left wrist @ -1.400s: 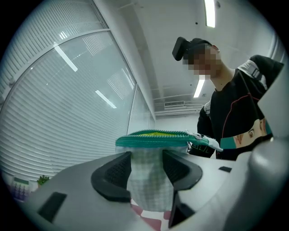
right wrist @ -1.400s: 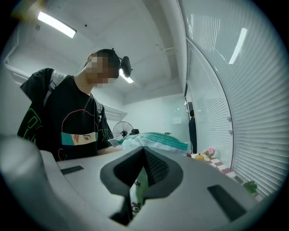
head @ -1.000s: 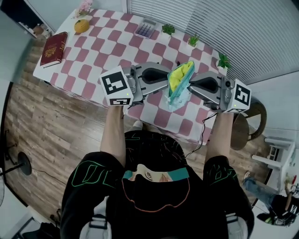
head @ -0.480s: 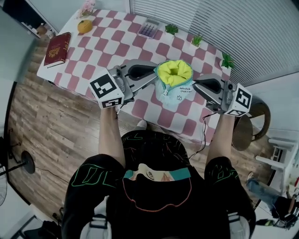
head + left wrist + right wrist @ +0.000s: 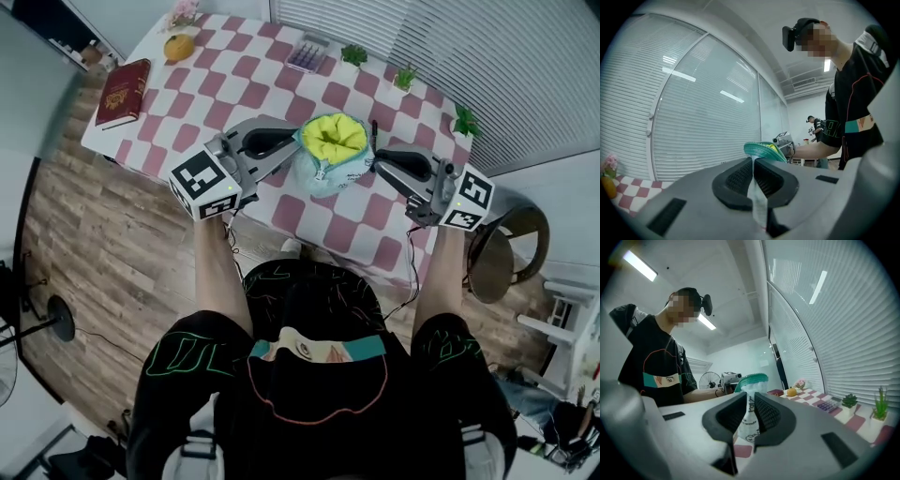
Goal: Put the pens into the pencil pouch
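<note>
The left gripper (image 5: 753, 161) is clamped tight on a pale fold of the pouch (image 5: 761, 150), with the fabric pinched between its pads and the teal zip rim showing just above. The right gripper (image 5: 750, 399) has just been opening. Its jaws stand a narrow way apart, and the pouch's (image 5: 750, 380) printed white edge hangs loosely in the gap.

In the head view both grippers point inward at each other. The left gripper (image 5: 296, 150) holds the pouch's (image 5: 330, 161) left side and the right gripper (image 5: 377, 165) sits at its right side. The pouch is upright between them with its mouth open upward, yellow lining showing inside a pale blue shell. It is over the table's (image 5: 234, 89) pink-and-white check cloth, toward the near edge. I cannot tell whether its base touches the cloth.

A thin dark stick (image 5: 372, 131), perhaps a pen, lies just beyond the right gripper's tip.

Along the far side of the table are a calculator (image 5: 308, 53) and three small plants (image 5: 354, 54). At the far left corner an orange fruit (image 5: 178, 47) sits near some pink flowers (image 5: 185, 14). A red book (image 5: 123, 91) lies at the left edge.

A round stool (image 5: 506, 248) stands on the wood floor to the right of the table.
</note>
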### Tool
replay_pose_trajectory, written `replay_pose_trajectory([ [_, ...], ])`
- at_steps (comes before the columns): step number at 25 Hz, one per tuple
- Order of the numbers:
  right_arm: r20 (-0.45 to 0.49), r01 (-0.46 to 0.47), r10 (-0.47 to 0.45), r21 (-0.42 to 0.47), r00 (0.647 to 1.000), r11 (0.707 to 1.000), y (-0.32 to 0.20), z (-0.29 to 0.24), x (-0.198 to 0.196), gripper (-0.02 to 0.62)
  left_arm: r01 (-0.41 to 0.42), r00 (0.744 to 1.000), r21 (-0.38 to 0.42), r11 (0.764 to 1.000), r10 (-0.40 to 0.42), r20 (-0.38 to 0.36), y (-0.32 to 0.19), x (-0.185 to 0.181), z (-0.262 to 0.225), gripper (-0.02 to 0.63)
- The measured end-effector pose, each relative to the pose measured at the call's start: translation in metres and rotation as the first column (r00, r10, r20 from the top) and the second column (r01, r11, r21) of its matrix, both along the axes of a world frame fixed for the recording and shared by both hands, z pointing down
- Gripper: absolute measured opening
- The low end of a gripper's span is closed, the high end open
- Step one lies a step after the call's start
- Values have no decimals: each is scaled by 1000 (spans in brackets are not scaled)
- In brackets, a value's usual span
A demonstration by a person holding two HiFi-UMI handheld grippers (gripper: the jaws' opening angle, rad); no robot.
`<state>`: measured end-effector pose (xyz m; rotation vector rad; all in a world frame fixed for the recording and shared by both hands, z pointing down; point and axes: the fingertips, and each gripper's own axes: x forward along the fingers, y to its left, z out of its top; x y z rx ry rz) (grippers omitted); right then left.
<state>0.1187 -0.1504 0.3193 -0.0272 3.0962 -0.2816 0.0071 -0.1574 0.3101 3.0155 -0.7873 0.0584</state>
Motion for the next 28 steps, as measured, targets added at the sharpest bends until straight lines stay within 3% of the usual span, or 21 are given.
replay_pose_trajectory([
  [3,-11,-54,54,-23,998,998,-9,5,-6,74,71,996,-5,997,-71,48,-2,-20,6,6],
  [6,-103,-157,154,-23,983,987,-27,21,-13,75,144,982,-11,989,-142,124,-4,-41,15,6],
  [10,-259,-279,288,71,922,958,-53,47,-22,75,199,968,-18,980,-194,159,-6,-56,23,6],
  [13,-336,-294,324,136,884,946,-62,60,-30,75,222,963,-27,975,-215,161,-6,-63,28,6],
  [20,-498,-164,275,256,822,953,-76,88,-58,75,280,948,-57,958,-266,175,-9,-84,44,6],
  [24,-606,-7,209,319,767,948,-77,108,-80,75,321,934,-78,944,-302,190,-7,-100,54,6],
  [28,-716,180,132,343,686,922,-70,131,-104,75,354,924,-95,931,-331,193,-2,-115,61,6],
])
